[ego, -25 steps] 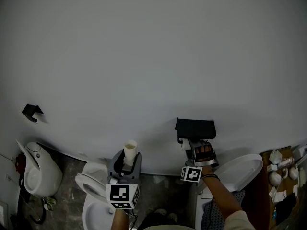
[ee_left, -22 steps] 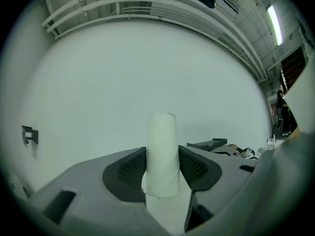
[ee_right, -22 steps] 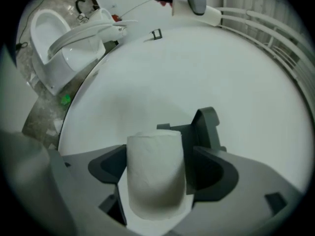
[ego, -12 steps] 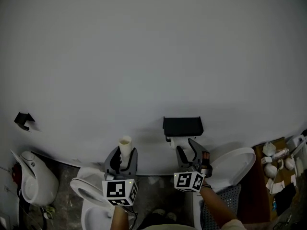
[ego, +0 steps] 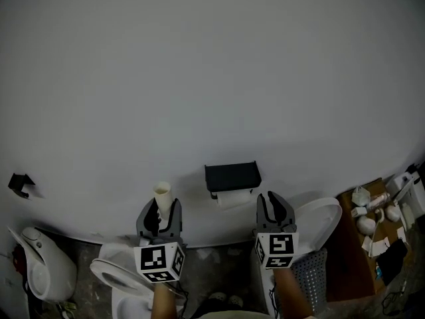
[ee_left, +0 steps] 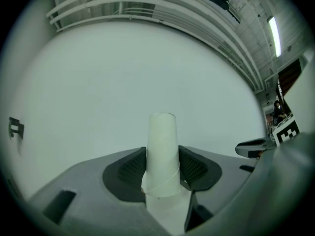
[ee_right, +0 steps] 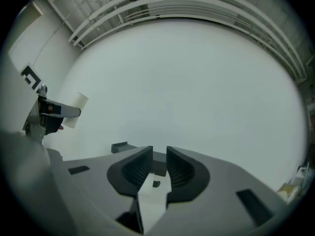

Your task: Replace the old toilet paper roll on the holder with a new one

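A black wall holder (ego: 231,176) carries a white paper roll (ego: 232,198) under its cover. In the head view my left gripper (ego: 159,211) is below and left of the holder, shut on an upright bare cardboard tube (ego: 162,195). In the left gripper view the tube (ee_left: 161,156) stands between the pads. My right gripper (ego: 275,203) hangs below and right of the holder, clear of the roll. Its jaws have just been closing and now stand a narrow gap apart (ee_right: 159,154), nothing visible between the tips. The right gripper view also shows the left gripper (ee_right: 49,114) with the tube (ee_right: 76,109).
Plain grey wall fills most of each view. A toilet bowl (ego: 123,274) is below my left gripper, a raised white seat lid (ego: 322,221) beside my right. A white fixture (ego: 40,258) and black wall hook (ego: 20,183) are far left. A brown shelf (ego: 375,234) with small items is far right.
My right gripper came away from the roll on the holder, rolled upright, rose and narrowed its jaws. My left gripper with the tube lifted a little.
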